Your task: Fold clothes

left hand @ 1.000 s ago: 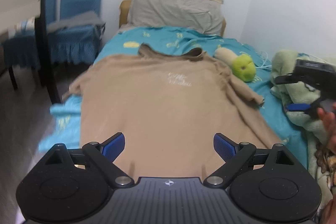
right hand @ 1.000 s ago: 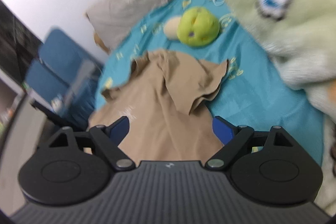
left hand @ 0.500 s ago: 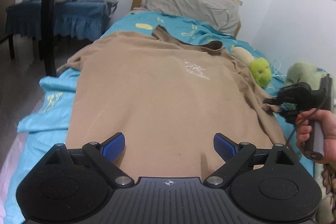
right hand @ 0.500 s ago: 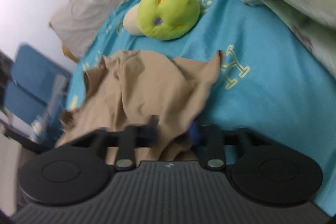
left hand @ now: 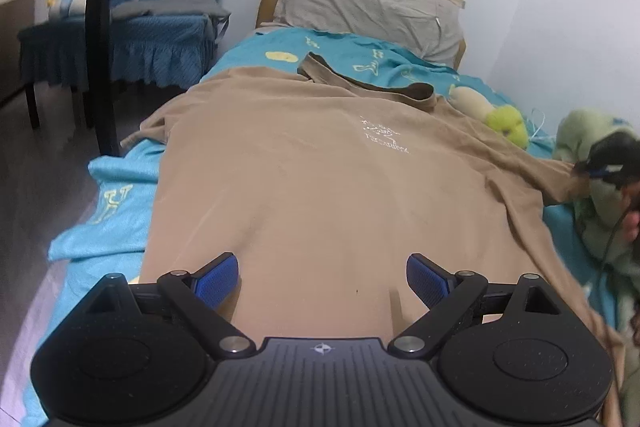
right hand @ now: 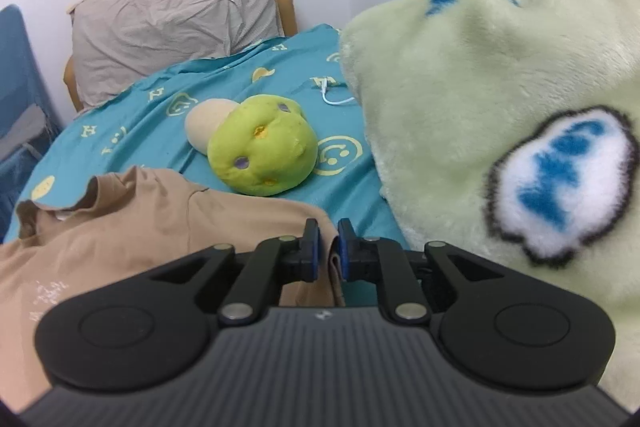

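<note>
White chest print on the tan shirt (left hand: pixel 320 187), too small and blurred to read

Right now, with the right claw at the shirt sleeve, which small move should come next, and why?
Probably carry the sleeve inward over the brown shirt. The right claw has just been closing and pinches the sleeve's edge; the left claw waits open above the hem.

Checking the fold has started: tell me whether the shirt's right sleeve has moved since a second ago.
Yes. The sleeve, then bunched near the green plush, now stretches out toward the blanket, pinched in the right tongs, which have just closed.
</note>
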Tool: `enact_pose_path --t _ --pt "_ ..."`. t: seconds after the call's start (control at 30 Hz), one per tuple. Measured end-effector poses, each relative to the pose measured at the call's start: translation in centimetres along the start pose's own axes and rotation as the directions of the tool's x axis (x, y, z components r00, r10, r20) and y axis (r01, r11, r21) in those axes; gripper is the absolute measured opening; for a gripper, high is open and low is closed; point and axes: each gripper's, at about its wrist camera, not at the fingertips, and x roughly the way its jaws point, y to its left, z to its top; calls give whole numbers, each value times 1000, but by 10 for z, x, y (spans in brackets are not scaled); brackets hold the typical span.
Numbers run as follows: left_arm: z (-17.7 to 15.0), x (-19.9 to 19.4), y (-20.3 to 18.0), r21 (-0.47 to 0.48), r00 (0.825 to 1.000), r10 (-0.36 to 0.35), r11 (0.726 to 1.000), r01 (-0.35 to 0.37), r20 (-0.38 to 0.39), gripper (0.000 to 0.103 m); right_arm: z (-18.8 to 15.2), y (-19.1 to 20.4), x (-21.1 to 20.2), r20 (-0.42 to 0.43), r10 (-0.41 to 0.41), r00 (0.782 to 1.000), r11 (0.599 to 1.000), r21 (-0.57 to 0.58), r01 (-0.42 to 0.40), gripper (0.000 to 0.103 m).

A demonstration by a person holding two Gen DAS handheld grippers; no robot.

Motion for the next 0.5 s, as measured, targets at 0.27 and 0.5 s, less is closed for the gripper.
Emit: enact_pose_path --t 0.27,0.5 --pt "-4 -4 -4 -11 1000 -4 1000 4 -23 93 -11 -28 -22 -42 272 962 906 348 -241 89" --pt "-8 -1 -3 -25 999 2 1000 -3 -47 93 -51 -31 14 -171 335 926 829 520 -205 89"
